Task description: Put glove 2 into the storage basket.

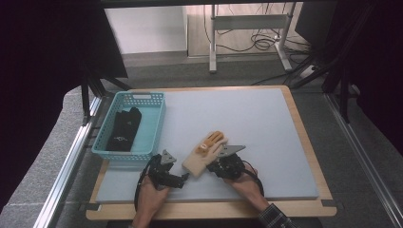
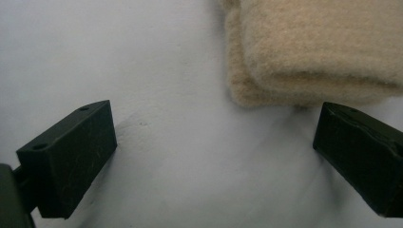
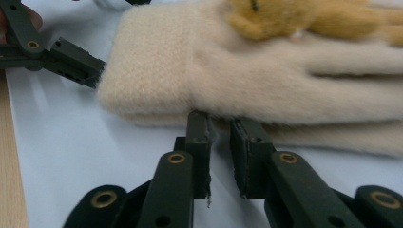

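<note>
**Ana:** Gloves first: where are they? I see a cream fleece glove pair with an orange patch (image 1: 205, 153) lying stacked on the pale grey foam mat (image 1: 266, 137), near its front edge, between the two tools.

**Ben:** Right. A black glove pair (image 1: 124, 129) lies in the turquoise plastic basket (image 1: 153, 121) at the mat's left. So I'd judge the cream pair is headed there too.

**Ana:** And the grips?

**Ben:** The right gripper (image 3: 219, 126) has its jaws nearly together, a slim gap showing, tips against the cuff edge; nothing is pinched between the pads. The left gripper (image 2: 214, 142) stands wide, bare mat between its jaws, the cuff corner just beyond.

**Ana:** How to do it well, then?

**Ben:** Spread the right jaws enough to take both layers, slide one pad under the bottom cuff, then close. Bring the left in at the opposite cuff edge so the stack lifts together and the top glove doesn't slip off.
</note>
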Available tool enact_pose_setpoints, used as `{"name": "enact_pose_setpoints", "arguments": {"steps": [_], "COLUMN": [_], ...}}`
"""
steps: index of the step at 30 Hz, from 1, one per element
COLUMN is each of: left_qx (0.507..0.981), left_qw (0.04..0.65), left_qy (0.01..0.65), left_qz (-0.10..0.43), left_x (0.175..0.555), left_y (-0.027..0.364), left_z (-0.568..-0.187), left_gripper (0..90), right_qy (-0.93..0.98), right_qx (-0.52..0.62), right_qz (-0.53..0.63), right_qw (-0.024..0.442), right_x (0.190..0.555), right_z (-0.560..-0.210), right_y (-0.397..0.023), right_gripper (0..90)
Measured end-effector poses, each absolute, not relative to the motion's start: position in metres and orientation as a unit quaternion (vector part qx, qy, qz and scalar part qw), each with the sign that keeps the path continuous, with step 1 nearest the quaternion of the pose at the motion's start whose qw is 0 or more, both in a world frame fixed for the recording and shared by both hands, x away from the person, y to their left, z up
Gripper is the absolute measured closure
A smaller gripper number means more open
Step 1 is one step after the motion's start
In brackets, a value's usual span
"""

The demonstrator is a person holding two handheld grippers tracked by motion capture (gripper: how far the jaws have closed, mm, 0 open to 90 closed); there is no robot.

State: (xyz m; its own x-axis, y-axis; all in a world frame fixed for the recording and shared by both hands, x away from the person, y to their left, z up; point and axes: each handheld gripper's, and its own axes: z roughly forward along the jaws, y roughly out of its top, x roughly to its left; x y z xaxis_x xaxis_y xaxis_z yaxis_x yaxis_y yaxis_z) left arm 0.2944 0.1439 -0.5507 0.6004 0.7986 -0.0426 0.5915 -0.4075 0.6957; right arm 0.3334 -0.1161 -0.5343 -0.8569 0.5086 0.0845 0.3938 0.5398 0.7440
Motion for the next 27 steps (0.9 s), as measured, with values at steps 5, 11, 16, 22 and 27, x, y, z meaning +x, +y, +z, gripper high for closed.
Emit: {"name": "enact_pose_setpoints", "arguments": {"steps": [5,11,16,22,27], "left_qx": [0.826,0.826,0.828,0.825,0.825], "left_qw": [0.345,0.343,0.342,0.344,0.345], "left_qy": [0.421,0.420,0.419,0.422,0.423], "left_qz": [0.150,0.151,0.152,0.152,0.150], "left_x": [0.294,0.294,0.294,0.294,0.295], "left_y": [0.144,0.144,0.144,0.143,0.143], "left_z": [-0.551,-0.550,-0.550,-0.551,-0.551], "left_gripper": [0.7,0.6,0.6,0.6,0.6], "right_qy": [0.871,0.862,0.857,0.852,0.845], "right_qx": [0.267,0.292,0.313,0.336,0.354], "right_qz": [0.402,0.398,0.386,0.366,0.354], "right_qw": [0.091,0.118,0.136,0.166,0.187], "right_x": [0.332,0.334,0.336,0.339,0.341], "right_z": [-0.528,-0.523,-0.520,-0.523,-0.527], "right_y": [-0.133,-0.162,-0.186,-0.215,-0.233], "right_gripper": [66.6,47.3,33.3,25.2,23.0]}}
